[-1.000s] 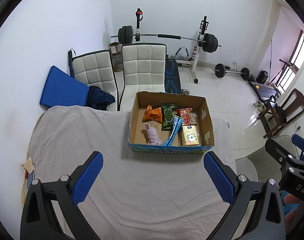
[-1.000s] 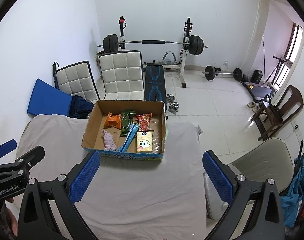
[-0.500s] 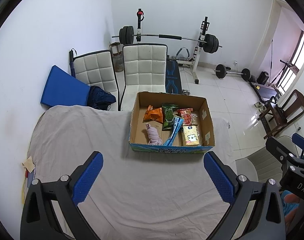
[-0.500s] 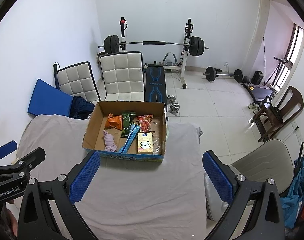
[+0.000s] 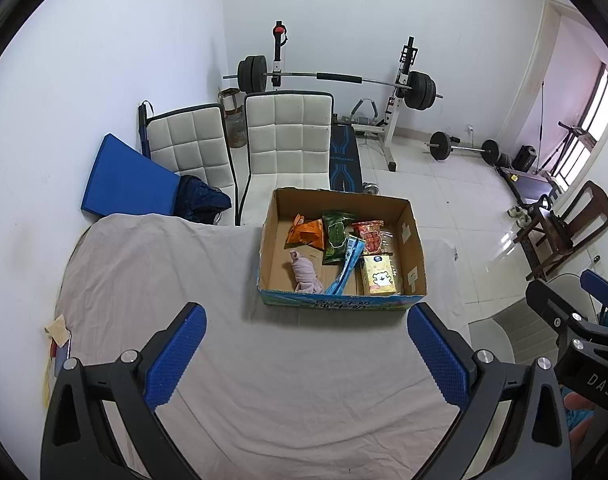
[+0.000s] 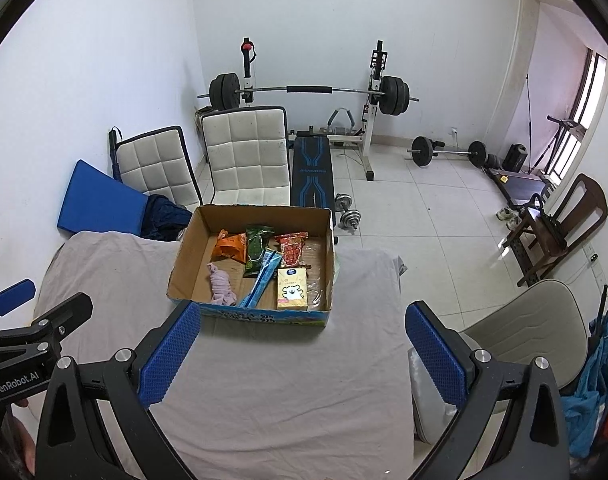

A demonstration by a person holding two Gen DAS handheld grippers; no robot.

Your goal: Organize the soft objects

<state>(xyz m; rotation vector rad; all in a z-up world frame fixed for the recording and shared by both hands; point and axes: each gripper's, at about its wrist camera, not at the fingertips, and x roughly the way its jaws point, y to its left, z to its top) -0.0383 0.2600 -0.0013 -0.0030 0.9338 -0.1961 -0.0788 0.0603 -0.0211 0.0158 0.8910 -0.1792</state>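
An open cardboard box stands at the far edge of a table under a grey cloth. In it lie a pink cloth bundle, an orange snack bag, a green packet, a red packet, a blue strip pack and a yellow tissue pack. My left gripper and right gripper are both open and empty, held above the cloth short of the box.
Two white padded chairs stand behind the table, with a blue mat against the left wall. A barbell rack and bench lie beyond. A grey chair and a wooden chair stand to the right.
Both views have shifted very slightly; the box sits a touch lower in frame. Both grippers stay open and empty.
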